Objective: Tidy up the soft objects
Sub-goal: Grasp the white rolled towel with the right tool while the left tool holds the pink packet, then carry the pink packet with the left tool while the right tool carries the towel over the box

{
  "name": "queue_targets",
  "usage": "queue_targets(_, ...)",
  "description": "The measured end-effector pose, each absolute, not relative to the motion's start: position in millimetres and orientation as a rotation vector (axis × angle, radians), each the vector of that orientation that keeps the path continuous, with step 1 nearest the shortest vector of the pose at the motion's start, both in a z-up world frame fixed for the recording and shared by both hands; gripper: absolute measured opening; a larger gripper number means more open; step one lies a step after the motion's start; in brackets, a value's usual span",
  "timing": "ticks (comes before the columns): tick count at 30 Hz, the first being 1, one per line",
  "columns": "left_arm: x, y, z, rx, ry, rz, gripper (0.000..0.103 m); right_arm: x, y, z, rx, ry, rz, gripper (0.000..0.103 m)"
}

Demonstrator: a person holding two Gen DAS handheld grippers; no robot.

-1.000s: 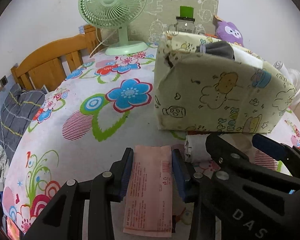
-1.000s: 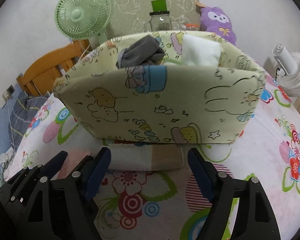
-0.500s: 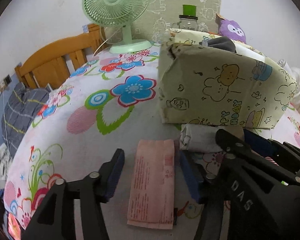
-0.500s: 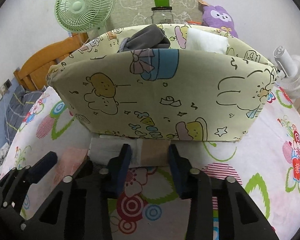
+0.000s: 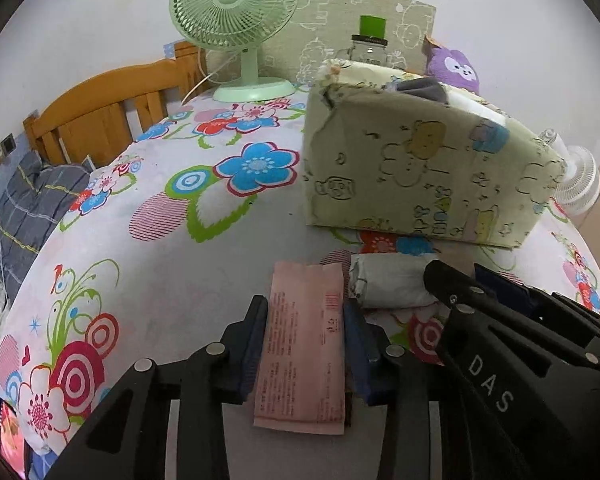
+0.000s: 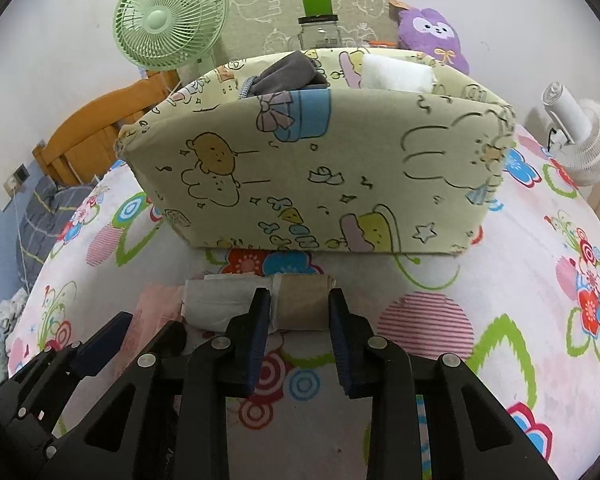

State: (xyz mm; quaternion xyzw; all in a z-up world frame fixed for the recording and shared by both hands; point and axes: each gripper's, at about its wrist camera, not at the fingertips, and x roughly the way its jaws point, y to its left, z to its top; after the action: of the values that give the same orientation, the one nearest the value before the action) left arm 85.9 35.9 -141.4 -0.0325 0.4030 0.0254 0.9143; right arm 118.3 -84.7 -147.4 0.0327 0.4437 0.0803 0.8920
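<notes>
We have both tools down on the flowered bedcover [image 5: 228, 248], each set on one soft item. Our left gripper [image 5: 305, 344] has its jaws closed narrow onto the long edges of the pink packet [image 5: 302, 344], which lies flat with its length running toward twelve o'clock, so gripping it across the short way is the natural choice. Our right gripper [image 6: 299, 312] pinches the rolled cloth [image 6: 260, 300] at its brown end, jaws narrow, one pad on each side of the roll; the white end sticks out toward nine o'clock. The roll lies crosswise, just at the packet's two o'clock.

The fabric bin [image 6: 312, 172] stands at twelve o'clock of both tools, open side up, presumably the place these things go. It sits near enough that a lift and a short reach forward should do.

Counting: two items in our grip, one packet and one roll. In the bin we see two more, a grey cloth [image 6: 288, 76] and a white pad [image 6: 396, 76]. Behind stand two fans, green [image 6: 168, 20] and white [image 6: 576, 136], one jar [image 6: 318, 34] and one purple plush toy [image 6: 432, 36].
</notes>
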Motion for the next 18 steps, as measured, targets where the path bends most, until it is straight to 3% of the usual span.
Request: queue_targets(18, 63, 4, -96, -0.053, 0.721, 0.031, 0.038, 84, -118, -91, 0.103, 0.799, 0.121, 0.032)
